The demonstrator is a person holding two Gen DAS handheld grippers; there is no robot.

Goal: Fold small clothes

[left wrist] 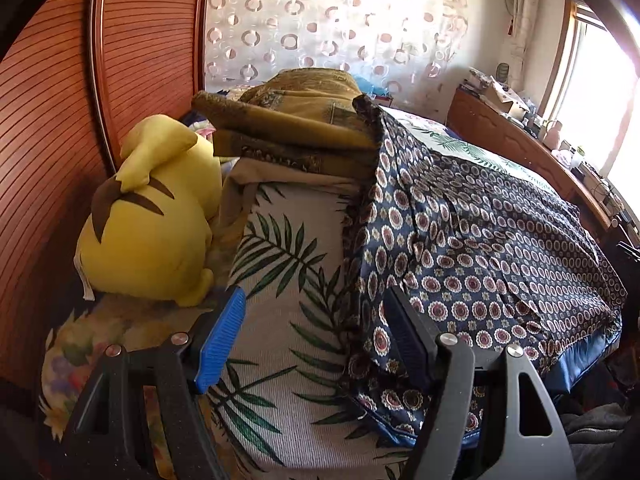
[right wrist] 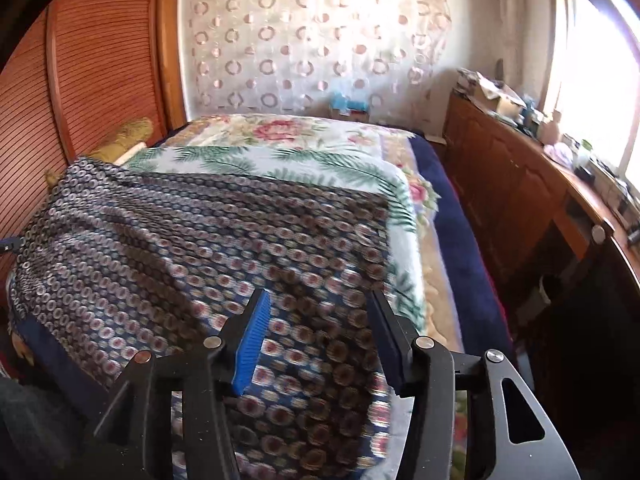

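Unfolded as yet: garment (right wrist: 192, 240) spread on bed (right wrist: 460, 264) beneath right gripper (right wrist: 320, 340), beside left gripper (left wrist: 316, 336), both jaws parted, empty, folding all ahead.

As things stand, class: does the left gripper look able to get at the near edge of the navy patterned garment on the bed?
Probably yes. The left gripper is open, and the navy patterned garment has its edge beside the right finger, with nothing visible between them.

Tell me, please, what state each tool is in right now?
Left tool: open, holding nothing.
Right tool: open above the patterned garment, holding nothing.
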